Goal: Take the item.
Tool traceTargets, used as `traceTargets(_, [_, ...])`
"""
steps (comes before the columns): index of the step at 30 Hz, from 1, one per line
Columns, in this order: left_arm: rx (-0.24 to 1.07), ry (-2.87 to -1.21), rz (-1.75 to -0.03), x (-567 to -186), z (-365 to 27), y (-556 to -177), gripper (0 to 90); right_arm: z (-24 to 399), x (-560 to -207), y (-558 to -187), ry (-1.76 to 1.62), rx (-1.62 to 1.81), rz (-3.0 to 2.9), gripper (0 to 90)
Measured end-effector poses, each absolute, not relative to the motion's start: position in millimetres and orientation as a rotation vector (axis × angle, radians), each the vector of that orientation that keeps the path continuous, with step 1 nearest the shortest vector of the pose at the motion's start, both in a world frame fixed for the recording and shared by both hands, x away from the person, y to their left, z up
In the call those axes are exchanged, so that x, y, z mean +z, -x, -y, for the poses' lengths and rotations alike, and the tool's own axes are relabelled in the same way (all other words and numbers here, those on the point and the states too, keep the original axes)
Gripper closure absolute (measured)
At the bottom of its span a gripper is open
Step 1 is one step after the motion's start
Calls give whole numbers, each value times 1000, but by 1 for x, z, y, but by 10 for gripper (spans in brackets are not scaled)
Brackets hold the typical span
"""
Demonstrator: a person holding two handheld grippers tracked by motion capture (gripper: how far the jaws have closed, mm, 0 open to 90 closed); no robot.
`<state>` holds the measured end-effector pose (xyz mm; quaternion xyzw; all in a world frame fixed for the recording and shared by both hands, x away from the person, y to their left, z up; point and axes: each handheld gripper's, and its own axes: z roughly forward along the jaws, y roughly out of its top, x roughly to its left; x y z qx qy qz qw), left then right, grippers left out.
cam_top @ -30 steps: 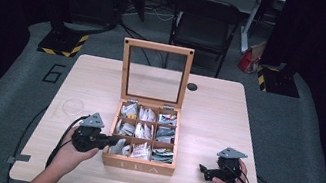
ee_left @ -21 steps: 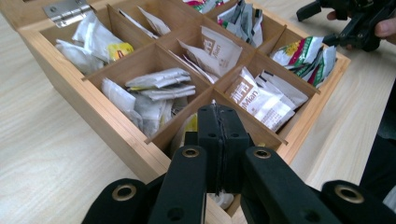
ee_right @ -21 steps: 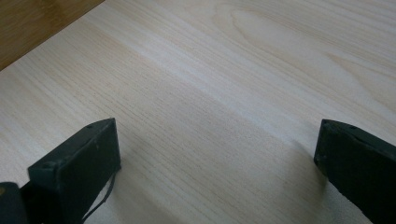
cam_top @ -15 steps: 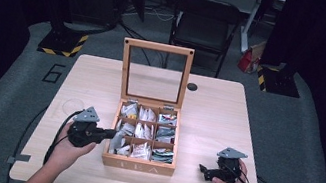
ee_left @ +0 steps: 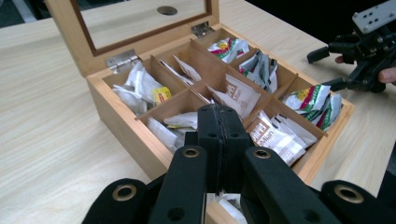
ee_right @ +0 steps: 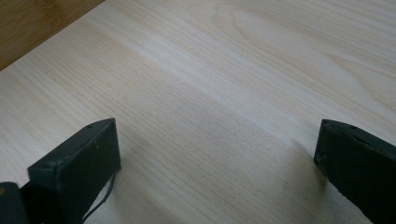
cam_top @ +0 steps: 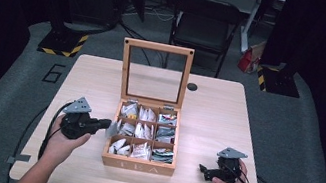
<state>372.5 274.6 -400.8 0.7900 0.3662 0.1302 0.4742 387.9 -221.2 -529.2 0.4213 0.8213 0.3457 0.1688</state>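
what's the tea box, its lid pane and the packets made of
Box: light wood, smooth and likely varnished; grain shows.
Lid pane: clear glass or acrylic, can't tell which; the table shows through it.
Packets: mostly printed paper sachets; the green-and-white ones look glossier, perhaps foil or plastic.

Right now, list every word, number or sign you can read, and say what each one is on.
"TEA": front wall of the wooden box.
"6": grey floor mat left of the table.
"Mlian", roughly: brown and white tea packets; blurred, so uncertain.
Yellow label on a packet and the green packets: too blurred to read.
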Motion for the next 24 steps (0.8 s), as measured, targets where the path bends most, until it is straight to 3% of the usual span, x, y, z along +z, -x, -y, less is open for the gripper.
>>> traceTargets(24, [405,-1883,-977,-390,-307,-382,896,221,-529,-388,-1201,987,-2333,0])
